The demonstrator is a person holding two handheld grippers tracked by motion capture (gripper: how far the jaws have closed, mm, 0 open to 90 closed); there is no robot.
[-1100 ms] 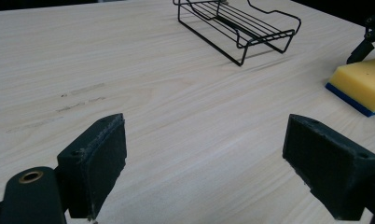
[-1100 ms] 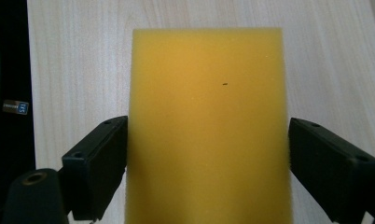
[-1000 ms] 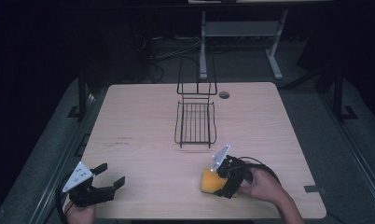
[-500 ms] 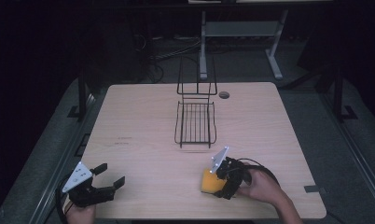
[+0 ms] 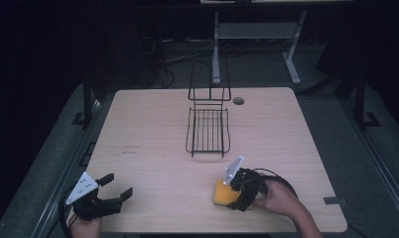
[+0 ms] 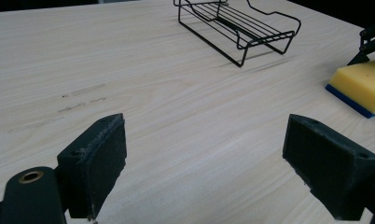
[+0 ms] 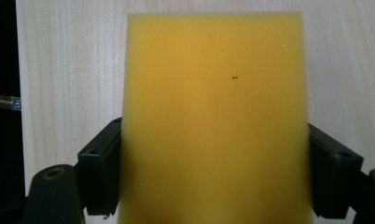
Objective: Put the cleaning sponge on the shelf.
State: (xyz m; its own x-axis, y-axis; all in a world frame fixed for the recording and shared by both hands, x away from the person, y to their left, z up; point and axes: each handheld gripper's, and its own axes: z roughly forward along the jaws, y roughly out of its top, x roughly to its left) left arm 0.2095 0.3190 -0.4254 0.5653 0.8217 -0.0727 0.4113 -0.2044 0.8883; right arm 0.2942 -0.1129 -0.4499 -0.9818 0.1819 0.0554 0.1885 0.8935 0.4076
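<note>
I'm at the grasp step: my right tongs (image 5: 235, 194) sit around the yellow sponge (image 5: 221, 193) near the front edge of the tabletop (image 5: 153, 129), right of centre. In the right gripper view the sponge (image 7: 213, 116) lies between the two black jaws, each pad pressed up against a long side, so I judge the grip is made, closed to the sponge's width. From the left gripper view the sponge (image 6: 360, 85) looks flat on the wood, blue scouring layer underneath, not yet lifted.

Next move, as I read it: raise the sponge clear and carry it toward the black wire rack (image 5: 208, 120), which stands at the middle of the tabletop toward the far edge. That calls for a firm enough squeeze that the soft foam doesn't slip out.

My left tongs (image 5: 117, 190) wait at the front left corner, jaws spread wide, holding nothing, only bare wood between them.
</note>
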